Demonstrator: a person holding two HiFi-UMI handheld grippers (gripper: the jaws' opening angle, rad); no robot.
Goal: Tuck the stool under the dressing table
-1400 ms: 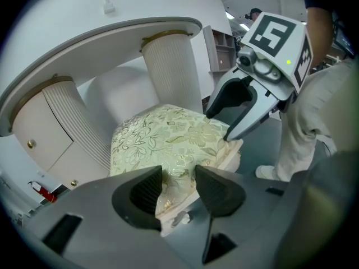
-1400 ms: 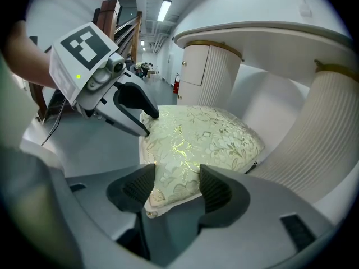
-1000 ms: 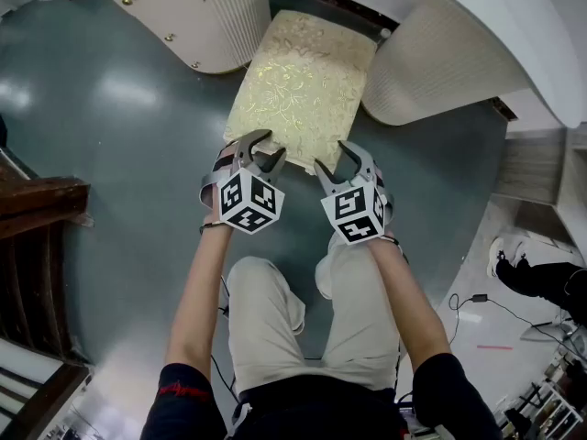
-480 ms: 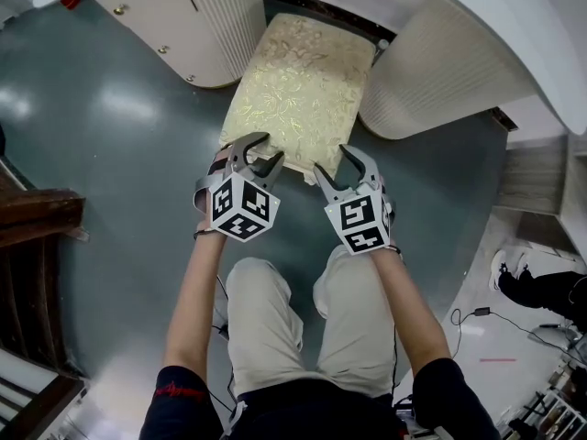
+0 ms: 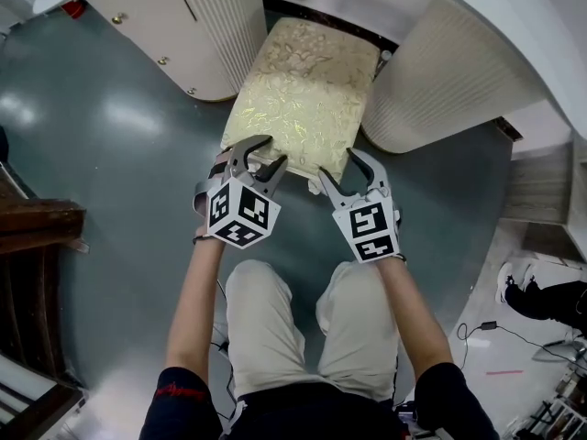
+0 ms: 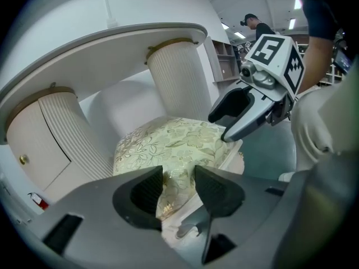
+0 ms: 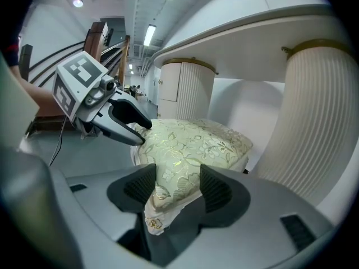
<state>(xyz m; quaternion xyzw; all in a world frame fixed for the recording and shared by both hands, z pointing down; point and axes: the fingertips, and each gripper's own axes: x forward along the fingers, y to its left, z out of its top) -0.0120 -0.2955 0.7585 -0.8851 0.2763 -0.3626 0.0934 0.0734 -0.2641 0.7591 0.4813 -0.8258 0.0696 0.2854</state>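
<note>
The stool (image 5: 303, 90) has a gold floral cushion and stands partway in the gap between the dressing table's two ribbed pedestals (image 5: 220, 26). Its far end lies under the white tabletop (image 5: 495, 16). My left gripper (image 5: 261, 152) is shut on the stool's near left corner, the cushion (image 6: 168, 142) pinched between its pads. My right gripper (image 5: 350, 168) is shut on the near right corner, and the cushion (image 7: 196, 144) fills its wide jaw gap. Each gripper shows in the other's view, the right gripper (image 6: 224, 126) and the left gripper (image 7: 143, 133).
The right pedestal (image 5: 440, 81) stands close beside the stool's right side. Dark wooden furniture (image 5: 37, 227) lines the left edge of the grey floor. A cable (image 5: 514, 314) and another person's shoe (image 5: 541, 296) lie at the right. My legs (image 5: 303, 328) are right behind the grippers.
Both grippers have moved forward with the stool, which has slid a little deeper between the pedestals. Both grips look unchanged.
</note>
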